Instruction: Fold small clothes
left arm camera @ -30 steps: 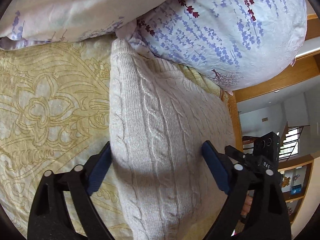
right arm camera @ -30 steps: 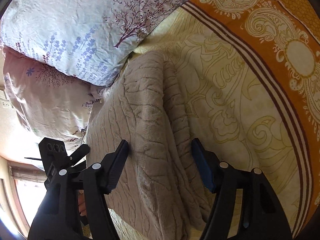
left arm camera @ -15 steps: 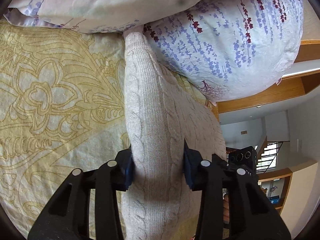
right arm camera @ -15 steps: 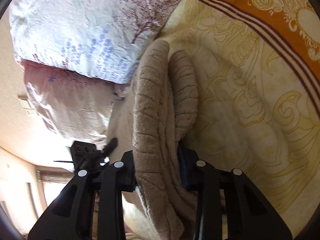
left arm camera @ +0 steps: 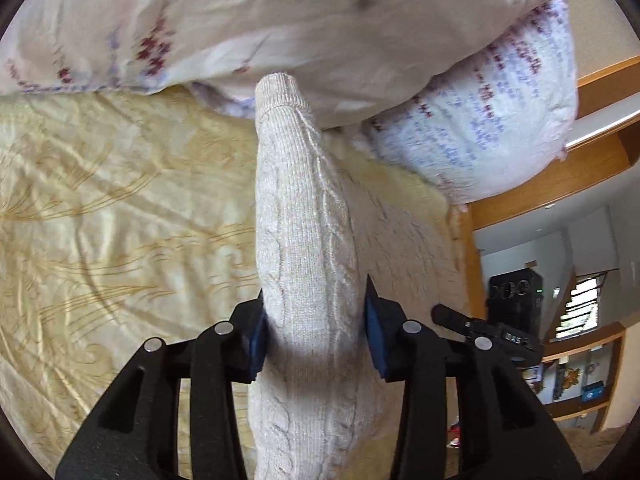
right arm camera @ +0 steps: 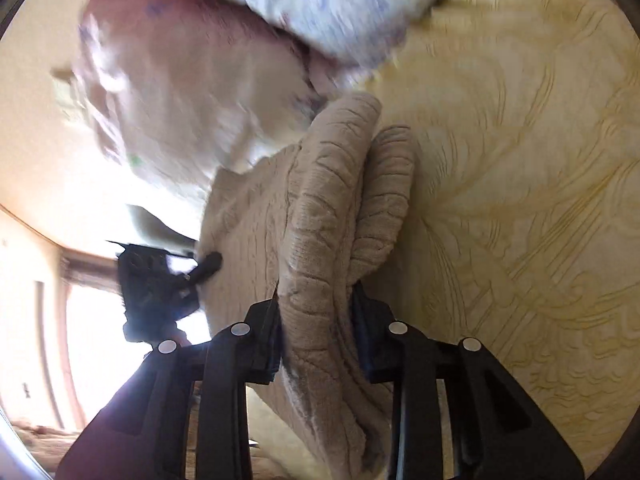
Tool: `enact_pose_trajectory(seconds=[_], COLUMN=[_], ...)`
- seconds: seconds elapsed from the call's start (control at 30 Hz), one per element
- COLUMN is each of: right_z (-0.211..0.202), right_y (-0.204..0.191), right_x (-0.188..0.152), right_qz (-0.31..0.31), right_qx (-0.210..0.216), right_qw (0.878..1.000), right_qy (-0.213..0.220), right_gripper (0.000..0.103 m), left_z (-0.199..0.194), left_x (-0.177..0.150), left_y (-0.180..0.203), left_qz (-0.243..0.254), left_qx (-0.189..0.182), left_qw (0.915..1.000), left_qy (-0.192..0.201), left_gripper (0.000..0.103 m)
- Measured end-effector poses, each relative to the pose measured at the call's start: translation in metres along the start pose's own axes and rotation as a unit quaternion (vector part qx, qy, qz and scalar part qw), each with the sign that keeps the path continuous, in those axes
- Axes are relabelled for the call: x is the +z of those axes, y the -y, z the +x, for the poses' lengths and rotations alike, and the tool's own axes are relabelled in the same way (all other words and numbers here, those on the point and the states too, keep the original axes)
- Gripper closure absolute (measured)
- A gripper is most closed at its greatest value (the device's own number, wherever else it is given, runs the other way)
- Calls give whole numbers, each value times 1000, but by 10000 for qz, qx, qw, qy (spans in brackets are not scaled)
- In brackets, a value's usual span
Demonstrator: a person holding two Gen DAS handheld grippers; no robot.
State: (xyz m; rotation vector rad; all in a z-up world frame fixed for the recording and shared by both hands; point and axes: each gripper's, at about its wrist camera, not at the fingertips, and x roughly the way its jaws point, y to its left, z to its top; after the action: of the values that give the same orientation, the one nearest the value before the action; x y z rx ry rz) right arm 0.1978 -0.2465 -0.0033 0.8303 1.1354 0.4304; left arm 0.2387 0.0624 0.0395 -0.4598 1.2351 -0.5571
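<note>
A cream cable-knit sweater (left arm camera: 304,220) lies on the bed, one edge gathered into a raised ridge that reaches toward the pillows. My left gripper (left arm camera: 314,320) pinches that ridge between its blue pads, though its jaws are opening slightly at this moment. In the right wrist view the same sweater (right arm camera: 332,208) looks tan, bunched into two thick folds. My right gripper (right arm camera: 316,320) is shut on those folds. Each view shows the other gripper's black body at the sweater's far side. Both pictures are blurred with motion.
A yellow patterned bedsheet (left arm camera: 120,220) covers the bed under the sweater. Two floral pillows (left arm camera: 320,32) (left arm camera: 500,120) press close against the sweater's far end. A wooden bed frame (left arm camera: 580,184) and a room with shelves (left arm camera: 580,380) lie beyond to the right.
Both grippers went from wide open around the sweater to pinched on it. They then carried the gathered knit toward the pillows, which now fill more of each view.
</note>
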Motion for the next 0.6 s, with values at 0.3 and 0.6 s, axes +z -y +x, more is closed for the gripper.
enact_pose_trajectory(seconds=[0.3, 0.6], right_z=[-40, -20], right_y=[-7, -13], right_x=[16, 33], right_qz=[7, -203], right_qx=[-228, -455], right_qw=[9964, 9967], right_qy=[814, 647], right_gripper=[62, 94], left_z=[-27, -3], left_x=[-9, -14], left_y=[31, 81], left_qz=[641, 1459], left_qx=[1064, 799], left_qw=[9865, 9817], left_qy=[1068, 927], left_gripper=[40, 27])
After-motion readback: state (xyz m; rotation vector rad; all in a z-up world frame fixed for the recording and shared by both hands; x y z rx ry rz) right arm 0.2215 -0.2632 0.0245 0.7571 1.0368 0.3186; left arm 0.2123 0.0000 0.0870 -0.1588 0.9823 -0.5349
